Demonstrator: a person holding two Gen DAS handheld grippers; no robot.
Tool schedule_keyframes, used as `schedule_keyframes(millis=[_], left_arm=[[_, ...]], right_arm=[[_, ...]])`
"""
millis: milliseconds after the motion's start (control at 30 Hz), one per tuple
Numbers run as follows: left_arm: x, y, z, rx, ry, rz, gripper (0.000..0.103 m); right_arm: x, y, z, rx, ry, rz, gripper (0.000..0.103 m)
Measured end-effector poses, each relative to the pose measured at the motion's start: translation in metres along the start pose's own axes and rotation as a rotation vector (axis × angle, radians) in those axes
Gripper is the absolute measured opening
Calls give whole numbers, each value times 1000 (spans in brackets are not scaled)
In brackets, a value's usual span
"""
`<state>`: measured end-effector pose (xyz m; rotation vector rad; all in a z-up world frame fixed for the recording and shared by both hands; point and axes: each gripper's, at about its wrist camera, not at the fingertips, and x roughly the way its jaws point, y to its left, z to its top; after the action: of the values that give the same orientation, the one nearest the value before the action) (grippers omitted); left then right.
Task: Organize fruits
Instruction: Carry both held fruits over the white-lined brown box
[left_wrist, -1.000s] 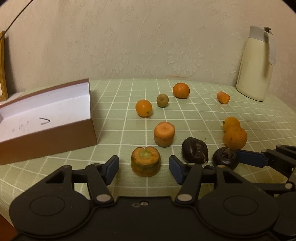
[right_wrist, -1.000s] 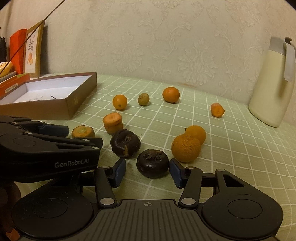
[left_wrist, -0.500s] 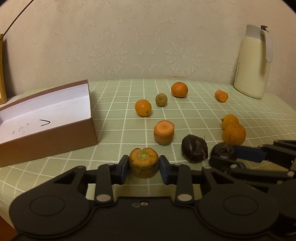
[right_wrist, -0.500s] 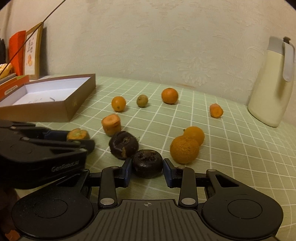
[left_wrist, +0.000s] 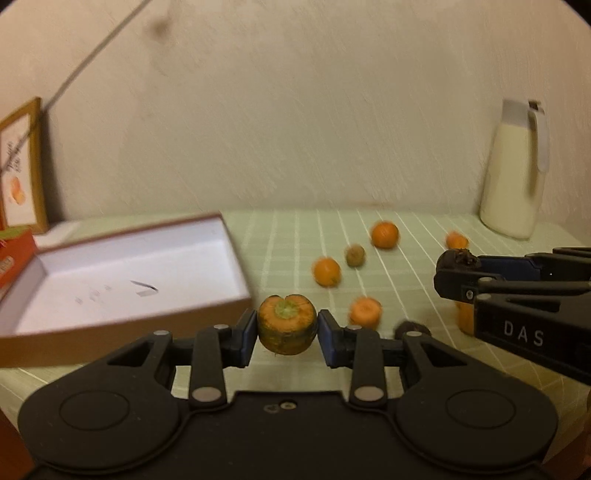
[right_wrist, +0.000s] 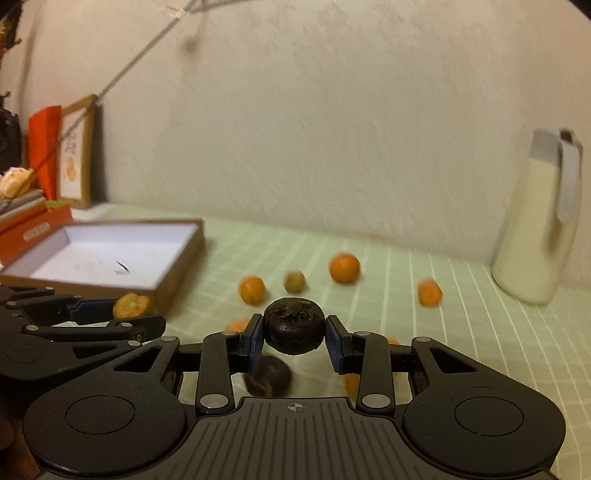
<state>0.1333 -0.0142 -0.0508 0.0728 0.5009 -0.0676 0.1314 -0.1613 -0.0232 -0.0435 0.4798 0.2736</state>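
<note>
My left gripper (left_wrist: 287, 326) is shut on an orange-and-green carrot stub (left_wrist: 287, 323) and holds it above the cloth. That stub (right_wrist: 132, 305) shows at the left of the right wrist view too. My right gripper (right_wrist: 294, 334) is shut on a dark round fruit (right_wrist: 294, 325), also lifted; from the left wrist view the same fruit (left_wrist: 457, 257) sits at the tip of the right gripper. An open brown box (left_wrist: 122, 280) with a white inside lies to the left. A second dark fruit (right_wrist: 269, 376) lies on the table below the right gripper.
Oranges (left_wrist: 384, 234) (left_wrist: 326, 271), a small greenish fruit (left_wrist: 354, 255) and carrot pieces (left_wrist: 365, 312) (left_wrist: 456, 240) lie scattered on the green checked tablecloth (left_wrist: 288, 236). A cream jug (left_wrist: 515, 170) stands at the back right. A framed picture (left_wrist: 22, 166) and a red box (right_wrist: 33, 229) stand left.
Both grippers closed on their items, the left on the carrot stub and the right on the dark fruit, then rose off the table with them.
</note>
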Motion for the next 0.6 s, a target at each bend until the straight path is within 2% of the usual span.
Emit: schedule_keyframes(millis=[200, 600], left_arm=[[-12, 38, 11, -35, -35, 86, 25], [-19, 128, 15, -130, -59, 278, 25]], right_arm=[[4, 30, 19, -45, -38, 75, 36], [42, 88, 48, -128, -75, 188, 36]])
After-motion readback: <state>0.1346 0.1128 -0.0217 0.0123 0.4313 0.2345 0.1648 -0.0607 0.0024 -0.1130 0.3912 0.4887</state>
